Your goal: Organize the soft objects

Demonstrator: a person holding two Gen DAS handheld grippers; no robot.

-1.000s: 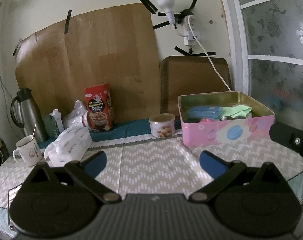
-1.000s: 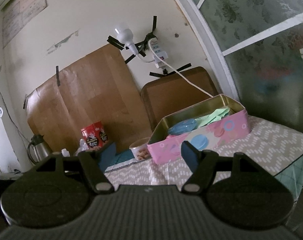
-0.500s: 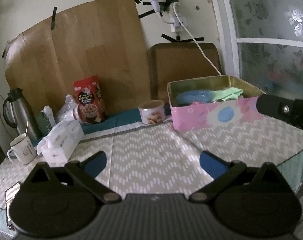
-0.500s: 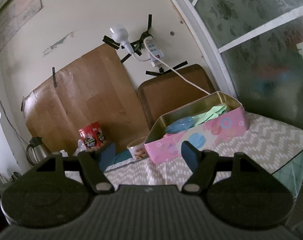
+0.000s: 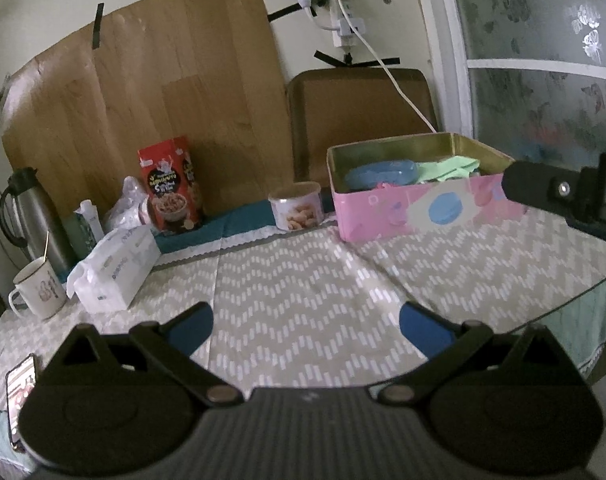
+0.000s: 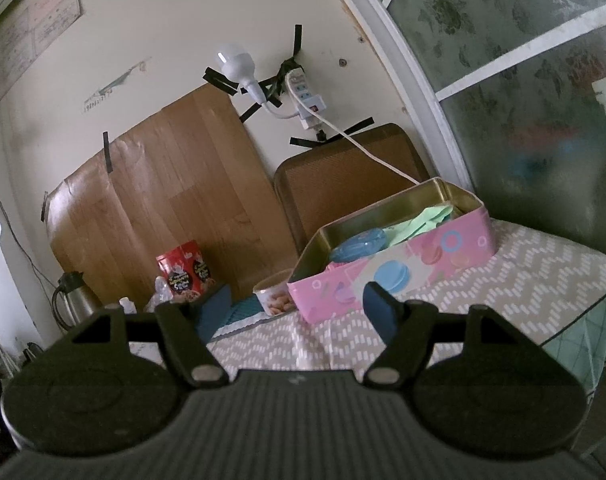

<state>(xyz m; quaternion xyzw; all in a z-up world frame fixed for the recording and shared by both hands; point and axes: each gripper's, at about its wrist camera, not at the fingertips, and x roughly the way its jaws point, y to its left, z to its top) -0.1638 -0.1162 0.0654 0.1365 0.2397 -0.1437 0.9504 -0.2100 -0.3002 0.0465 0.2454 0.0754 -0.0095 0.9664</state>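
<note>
Table scene. Left gripper (image 5: 305, 326) and right gripper (image 6: 295, 306) both hover with jaws spread, nothing between them. The pink tin (image 5: 423, 212) stands at the table's far right, lid off, holding a blue soft object (image 5: 379, 174) and green cloth (image 5: 449, 168). A tissue pack (image 5: 115, 274) lies far left, beside a mug (image 5: 39, 294).

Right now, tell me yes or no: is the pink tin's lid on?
No: the pink tin stands open, its gold inside showing with a blue case and green cloth in it.
</note>
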